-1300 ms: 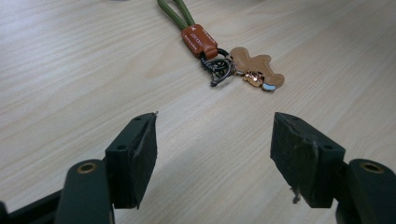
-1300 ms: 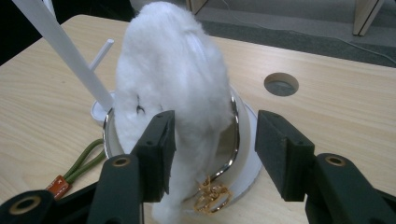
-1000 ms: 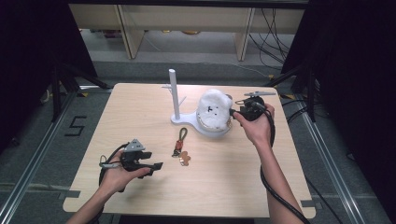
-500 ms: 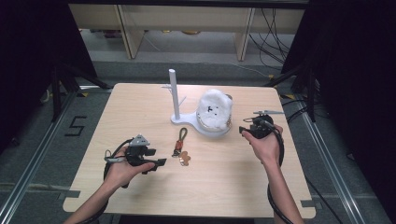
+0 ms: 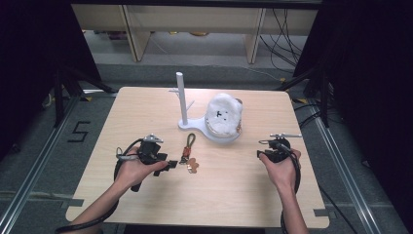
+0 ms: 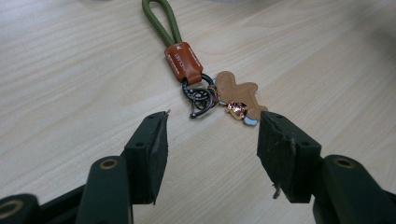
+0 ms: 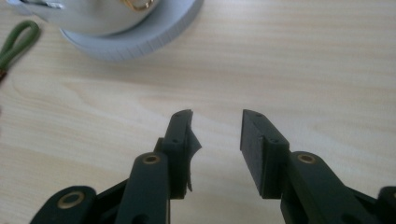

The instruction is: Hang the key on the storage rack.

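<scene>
1. Tongs on my left (image 6: 212,135) gape wide just short of the keychain (image 6: 201,79), which lies flat on the tabletop (image 5: 234,185) near the white stand (image 5: 182,105).
2. My right tongs (image 7: 217,133) sit parted, empty, over bare wood beside the stand's base (image 7: 135,37).

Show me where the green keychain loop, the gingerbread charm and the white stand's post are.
green keychain loop (image 6: 161,21): left gripper view, on its cord.
gingerbread charm (image 6: 239,91): left gripper view, on its body.
white stand's post (image 5: 181,97): high view, mid-post.

A light wooden tabletop (image 5: 146,112) stands on grey floor (image 5: 146,48). Pale shelving (image 5: 195,14) lines the back, between dark curtains (image 5: 29,48).
</scene>
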Demonstrator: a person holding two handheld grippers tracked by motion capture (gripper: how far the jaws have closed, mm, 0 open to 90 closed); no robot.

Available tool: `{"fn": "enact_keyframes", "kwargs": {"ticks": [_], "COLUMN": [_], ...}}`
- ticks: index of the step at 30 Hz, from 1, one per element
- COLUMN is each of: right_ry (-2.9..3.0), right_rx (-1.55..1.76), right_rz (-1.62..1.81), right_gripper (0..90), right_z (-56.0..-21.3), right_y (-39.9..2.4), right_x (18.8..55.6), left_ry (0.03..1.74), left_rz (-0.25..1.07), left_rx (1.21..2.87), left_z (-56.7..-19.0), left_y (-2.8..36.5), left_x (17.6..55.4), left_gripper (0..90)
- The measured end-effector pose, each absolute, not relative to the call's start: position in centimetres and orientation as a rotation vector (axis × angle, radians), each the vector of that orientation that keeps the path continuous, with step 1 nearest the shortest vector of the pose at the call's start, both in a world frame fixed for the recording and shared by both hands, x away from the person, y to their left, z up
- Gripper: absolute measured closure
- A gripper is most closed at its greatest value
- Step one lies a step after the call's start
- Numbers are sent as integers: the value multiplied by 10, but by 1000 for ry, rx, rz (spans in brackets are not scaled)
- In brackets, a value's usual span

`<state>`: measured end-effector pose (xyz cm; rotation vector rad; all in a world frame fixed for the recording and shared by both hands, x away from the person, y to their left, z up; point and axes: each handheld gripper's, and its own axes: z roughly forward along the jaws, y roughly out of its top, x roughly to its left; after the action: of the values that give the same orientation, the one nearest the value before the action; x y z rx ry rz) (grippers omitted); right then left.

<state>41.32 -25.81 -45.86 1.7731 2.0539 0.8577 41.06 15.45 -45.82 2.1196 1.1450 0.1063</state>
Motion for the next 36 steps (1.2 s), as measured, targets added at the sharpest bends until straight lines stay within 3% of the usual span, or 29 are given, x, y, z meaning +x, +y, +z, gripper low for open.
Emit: {"fn": "enact_keyframes", "kwargs": {"ticks": [14, 26, 36], "right_ry": [2109, 2115, 2102], "right_rx": [1839, 1846, 1851], "right_rz": [708, 722, 725], "right_gripper": [630, 618, 609], "right_z": [-463, -465, -464], "right_y": [-254, -258, -260], "right_x": [403, 402, 401], "left_ry": [1248, 1396, 1423], "left_rz": [23, -14, 2], "left_rx": [2249, 2243, 2260], "left_z": [-435, -454, -466], "left_y": [125, 100, 93], "left_x": [451, 479, 493], "left_gripper": [419, 419, 419]}}
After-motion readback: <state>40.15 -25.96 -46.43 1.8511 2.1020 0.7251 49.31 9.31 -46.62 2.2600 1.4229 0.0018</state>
